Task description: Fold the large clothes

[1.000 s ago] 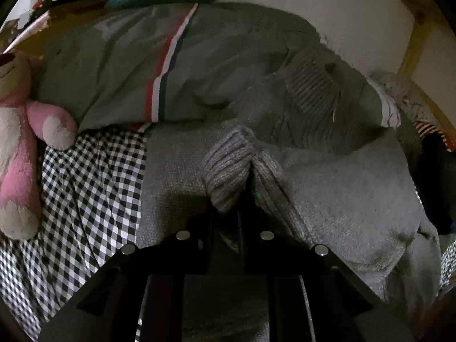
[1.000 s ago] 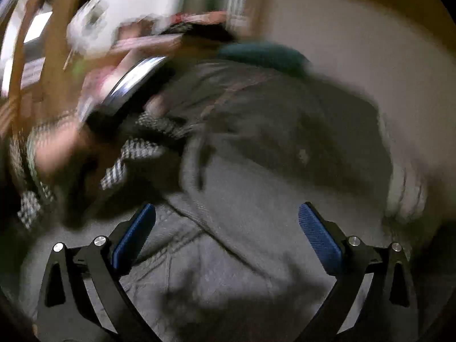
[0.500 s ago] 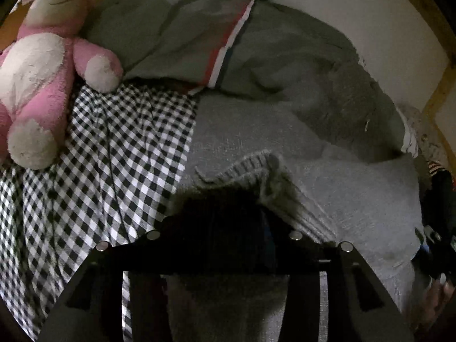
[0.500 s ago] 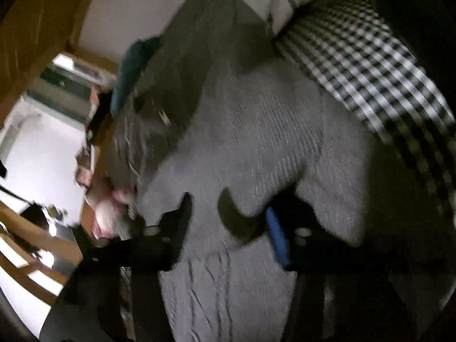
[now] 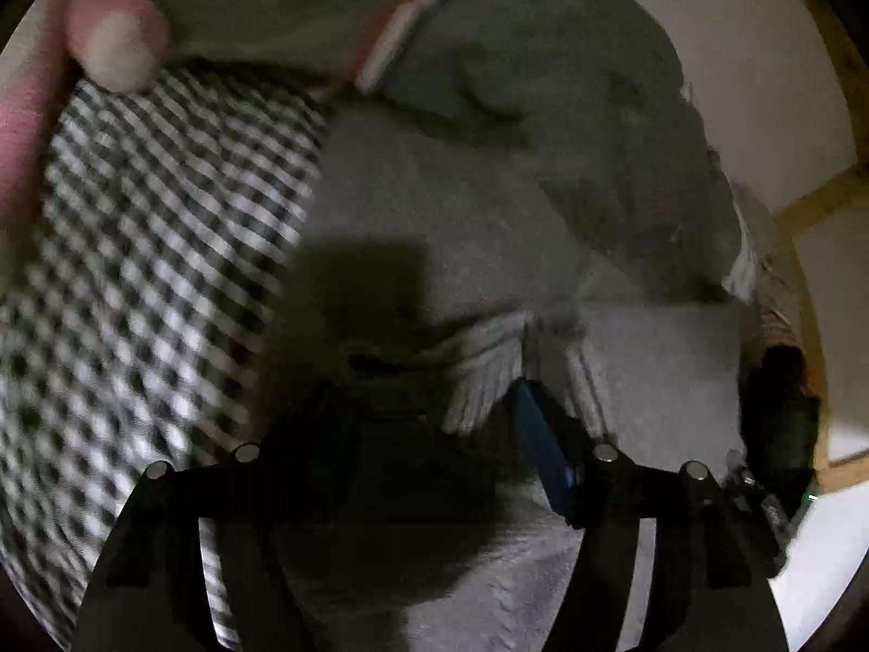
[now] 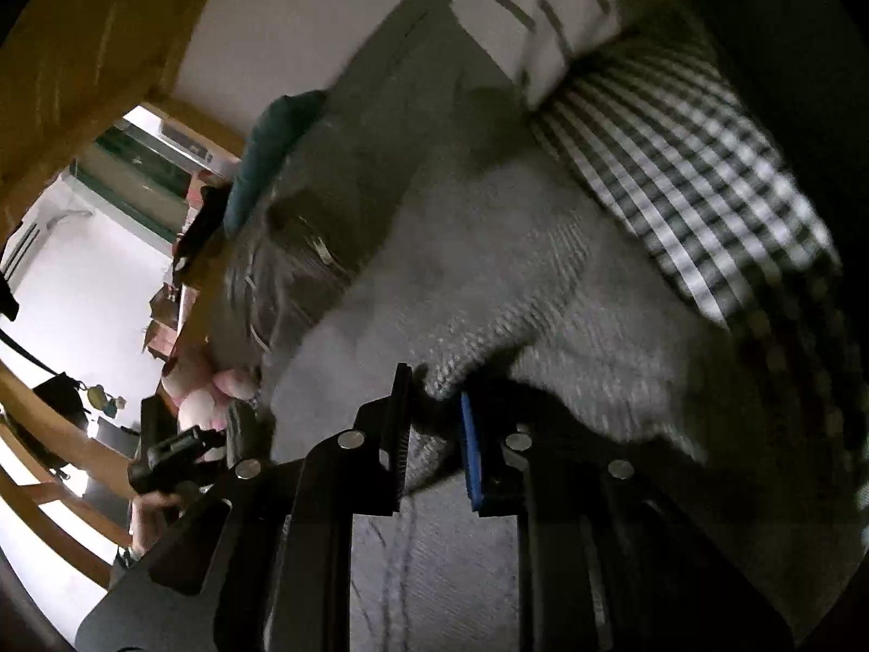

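In the left wrist view, the left gripper (image 5: 434,407) is seen low over the grey knitted sweater (image 5: 434,217), its jaws spread fairly wide. The blue pad (image 5: 543,451) of its right finger is exposed; the other finger is lost in shadow. A ribbed edge (image 5: 489,375) of the knit lies bunched between the fingers, toward the blue pad, but whether it is pinched at all cannot be told, and the spread suggests that it is not.

In the right wrist view, the right gripper (image 6: 434,424) is drawn narrow on a fold of the same sweater (image 6: 461,299), the ribbed edge (image 6: 451,375) being clamped between the dark toothed finger and the blue pad (image 6: 470,445).

The garment is spread on the checked bedsheet (image 5: 152,250), running away from both tools toward the far wall, with the sheet showing at its left. Beyond it a grey blanket (image 5: 516,54) with a striped band is heaped, and part of a pink plush toy (image 5: 108,38) is seen at far left.

The right tool alone is judged to have a sure hold. The coming fold is judged to depend on the gripped edge being carried along the sweater's length.
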Demonstrator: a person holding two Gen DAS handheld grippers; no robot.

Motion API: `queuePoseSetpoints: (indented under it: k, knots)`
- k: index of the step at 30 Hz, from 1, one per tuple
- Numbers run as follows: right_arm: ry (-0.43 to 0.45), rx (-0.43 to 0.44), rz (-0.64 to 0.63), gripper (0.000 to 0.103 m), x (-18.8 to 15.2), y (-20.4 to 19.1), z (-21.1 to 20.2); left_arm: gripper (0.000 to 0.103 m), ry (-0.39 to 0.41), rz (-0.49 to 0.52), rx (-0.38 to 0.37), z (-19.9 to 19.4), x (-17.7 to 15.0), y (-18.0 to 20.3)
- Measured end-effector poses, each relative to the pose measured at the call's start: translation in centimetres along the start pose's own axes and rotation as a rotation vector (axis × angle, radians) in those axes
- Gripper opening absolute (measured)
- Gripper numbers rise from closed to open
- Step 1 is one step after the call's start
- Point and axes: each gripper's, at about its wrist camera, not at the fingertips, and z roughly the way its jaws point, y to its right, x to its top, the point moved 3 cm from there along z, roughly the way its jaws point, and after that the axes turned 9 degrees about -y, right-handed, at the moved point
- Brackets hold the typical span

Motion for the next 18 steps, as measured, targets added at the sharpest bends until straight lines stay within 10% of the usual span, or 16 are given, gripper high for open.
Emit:
queuePoseSetpoints:
  k: [7, 15, 16, 17, 18]
  knots:
    - [-0.013, -0.021, -0.024, 0.018, -0.6, 0.3, 0.4, 0.089, 0.007, -0.153, -0.159, -2.1, 1.9, -1.0]
    - [-0.017, -0.021, -0.023, 0.019, -0.6, 0.5, 0.6, 0.093, -0.162, -0.106, -0.034, 1.0, 1.6, -0.6]
    - [-0.019, -0.023, -0.025, 0.019, -0.6, 0.5, 0.6, 0.085, -0.143, -0.137, -0.074, 0.5, 1.6, -0.7]
    - [-0.019, -0.022, -0.025, 0.019, -0.6, 0.5, 0.6, 0.041, -0.139, -0.151, -0.143, 0.2, 1.6, -0.6]
    - [-0.018, -0.020, -0.025, 0.019, -0.6, 0.5, 0.6, 0.022, -0.139, -0.164, -0.182, -0.4, 1.9, -0.8]
